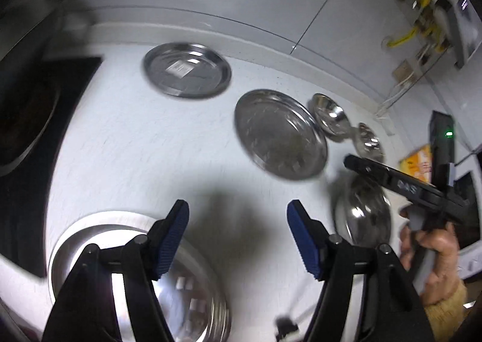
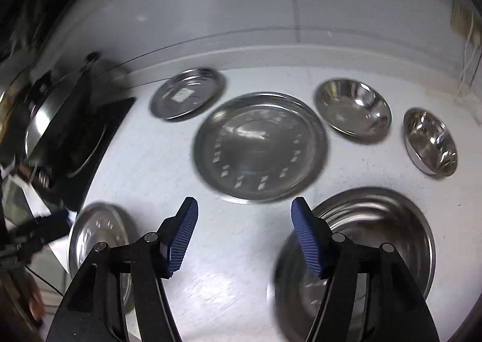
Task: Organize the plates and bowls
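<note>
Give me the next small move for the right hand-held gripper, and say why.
Probably lower the right hand-held gripper onto the near rim of the big bowl just to its right. Its jaws stand open and empty, the bowl is the closest dish, and the two smaller bowls beyond could then nest inside it.

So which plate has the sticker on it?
Look at the white counter and follow it back to the wall. The sticker plate sits there, just left of the biggest plate. It is smaller, and only it has a pale square label in its middle.
</note>
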A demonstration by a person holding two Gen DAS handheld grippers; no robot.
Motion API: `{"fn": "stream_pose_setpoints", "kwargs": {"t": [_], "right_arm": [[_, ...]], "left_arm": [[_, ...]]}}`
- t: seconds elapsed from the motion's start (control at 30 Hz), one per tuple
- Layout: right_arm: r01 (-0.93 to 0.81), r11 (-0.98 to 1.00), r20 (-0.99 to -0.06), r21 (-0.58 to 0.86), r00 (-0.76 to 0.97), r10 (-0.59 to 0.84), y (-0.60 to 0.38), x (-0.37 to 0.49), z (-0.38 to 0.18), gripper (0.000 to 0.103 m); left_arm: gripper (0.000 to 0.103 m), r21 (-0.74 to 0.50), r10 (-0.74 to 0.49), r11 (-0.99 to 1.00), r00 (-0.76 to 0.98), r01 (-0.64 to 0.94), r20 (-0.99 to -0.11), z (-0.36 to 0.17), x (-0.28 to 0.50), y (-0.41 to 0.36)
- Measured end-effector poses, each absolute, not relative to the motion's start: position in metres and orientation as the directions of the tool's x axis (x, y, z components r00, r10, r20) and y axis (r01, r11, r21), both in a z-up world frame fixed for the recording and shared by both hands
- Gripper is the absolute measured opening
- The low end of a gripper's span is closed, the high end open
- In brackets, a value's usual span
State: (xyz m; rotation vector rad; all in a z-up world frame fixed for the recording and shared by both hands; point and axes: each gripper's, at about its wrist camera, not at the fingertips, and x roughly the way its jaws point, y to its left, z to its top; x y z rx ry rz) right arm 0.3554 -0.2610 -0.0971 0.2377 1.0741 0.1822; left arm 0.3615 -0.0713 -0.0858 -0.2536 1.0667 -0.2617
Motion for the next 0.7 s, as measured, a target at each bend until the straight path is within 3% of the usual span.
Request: {"fn": "stream_pose_setpoints", "kwargs": {"t": [0.27,0.6,0.67,0.7], "right_arm": [[0.032,0.965,-0.905,0.259,0.356,0.231,-0.285,0.423,-0.139,0.060],[0.098,0.950,-0.921,0.298,0.290,0.259,-0.297,0.456,-0.175,0.057],[0.093,0.947,-0.919,0.309,0.284,0.272,-0.295,0.457,-0.180,0.046],[0.091,0.945,-0.919,0.314,0.281,0.278,-0.295,0.458,-0.182,0.038]], "left_arm": [[0.066,-0.276,-0.263,0.961,0.346,0.014,-0.901,-0.139,0.491,-0.113],[0.064,-0.303,-0.303,0.952,0.286,0.043,-0.909,-0.170,0.531,-0.123],[0.052,-0.325,-0.327,0.944,0.274,0.056,-0.904,-0.173,0.534,-0.127],[0.036,-0.342,-0.346,0.938,0.257,0.059,-0.903,-0.177,0.536,-0.129]]}}
